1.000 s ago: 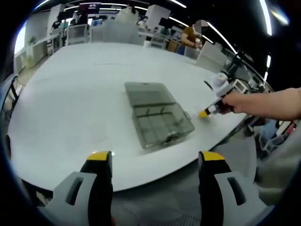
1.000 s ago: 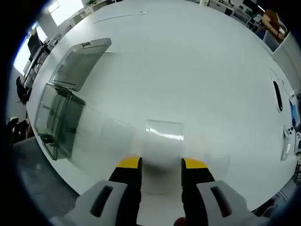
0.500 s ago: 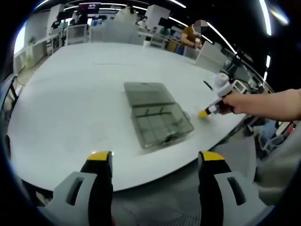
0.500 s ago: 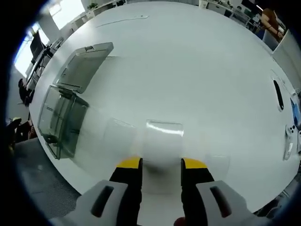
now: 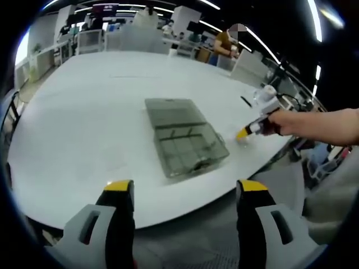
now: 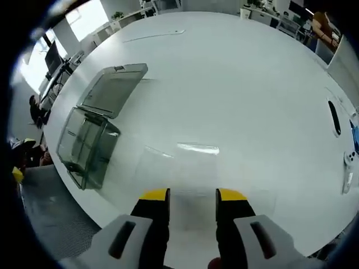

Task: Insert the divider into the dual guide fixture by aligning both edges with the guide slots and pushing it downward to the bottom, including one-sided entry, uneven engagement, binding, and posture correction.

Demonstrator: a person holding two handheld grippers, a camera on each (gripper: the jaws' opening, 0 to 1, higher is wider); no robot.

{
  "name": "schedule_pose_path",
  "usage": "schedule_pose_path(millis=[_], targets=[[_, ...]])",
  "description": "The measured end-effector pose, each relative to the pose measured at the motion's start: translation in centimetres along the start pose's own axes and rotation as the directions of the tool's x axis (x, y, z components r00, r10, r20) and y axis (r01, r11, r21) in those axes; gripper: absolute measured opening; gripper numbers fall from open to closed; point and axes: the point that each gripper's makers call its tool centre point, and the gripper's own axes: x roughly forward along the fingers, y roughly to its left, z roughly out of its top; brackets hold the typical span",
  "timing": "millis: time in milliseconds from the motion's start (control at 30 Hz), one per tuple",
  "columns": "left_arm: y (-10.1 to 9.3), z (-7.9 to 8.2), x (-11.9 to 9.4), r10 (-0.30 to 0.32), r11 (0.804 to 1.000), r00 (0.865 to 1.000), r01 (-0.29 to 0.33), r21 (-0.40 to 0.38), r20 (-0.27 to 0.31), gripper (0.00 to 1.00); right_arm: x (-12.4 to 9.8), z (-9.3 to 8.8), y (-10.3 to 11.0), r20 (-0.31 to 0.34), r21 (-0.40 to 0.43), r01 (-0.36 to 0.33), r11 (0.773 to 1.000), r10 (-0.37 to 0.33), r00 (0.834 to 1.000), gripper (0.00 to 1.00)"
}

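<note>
1. A big white table (image 5: 84,112) carries a clear plastic box (image 5: 185,140) with its lid thrown open flat behind it; thin partitions show inside the box.
2. The left claw (image 5: 182,193) hangs off the table's near edge, jaws spread wide with nothing between them. The box sits well ahead of it, out on the table.
3. In the left gripper view the right claw (image 5: 242,134) comes in from the right, held in a person's hand (image 5: 280,122), its yellow tips down near the table just beside the box's right corner.
4. In the right gripper view the right claw (image 6: 192,196) has its yellow-tipped jaws a narrow gap apart. A clear divider (image 6: 190,168) spreads out ahead of the tips, its far edge catching a bright line of light. The sheet is so transparent that I cannot tell whether the jaws pinch its near edge or merely stand at it.
5. From that view the box (image 6: 90,140) lies well off to the left of the divider, the lid (image 6: 115,89) further away along the table.
6. A dark slim object (image 6: 333,116) lies on the table far to the right, near the edge.
7. Desks and a person (image 5: 226,42) stand beyond the table.
</note>
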Motion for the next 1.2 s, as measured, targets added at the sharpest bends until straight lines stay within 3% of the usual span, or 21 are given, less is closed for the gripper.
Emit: schedule_pose_path(millis=[267, 667, 967, 1200], targets=[[-0.5, 0.3, 0.3, -0.028, 1.0, 1.0, 0.028, 0.006, 0.001, 0.72, -1.8, 0.6, 2.3, 0.055, -0.009, -0.084, 0.996, 0.084, 0.995, 0.27], [-1.7, 0.8, 1.0, -0.115, 0.993, 0.993, 0.115, 0.0, 0.0, 0.71, -4.7, 1.6, 6.3, 0.137, -0.056, -0.197, 0.979, 0.203, 0.97, 0.27], [-2.0, 1.3, 1.1, -0.16, 0.987, 0.987, 0.16, -0.004, 0.003, 0.69, -6.5, 2.3, 9.3, 0.176, -0.094, -0.28, 0.955, 0.293, 0.94, 0.27], [-2.9, 1.7, 1.4, -0.217, 0.976, 0.976, 0.217, -0.004, -0.003, 0.65, -7.4, 2.5, 11.7, 0.198, -0.123, -0.352, 0.928, 0.37, 0.908, 0.27]])
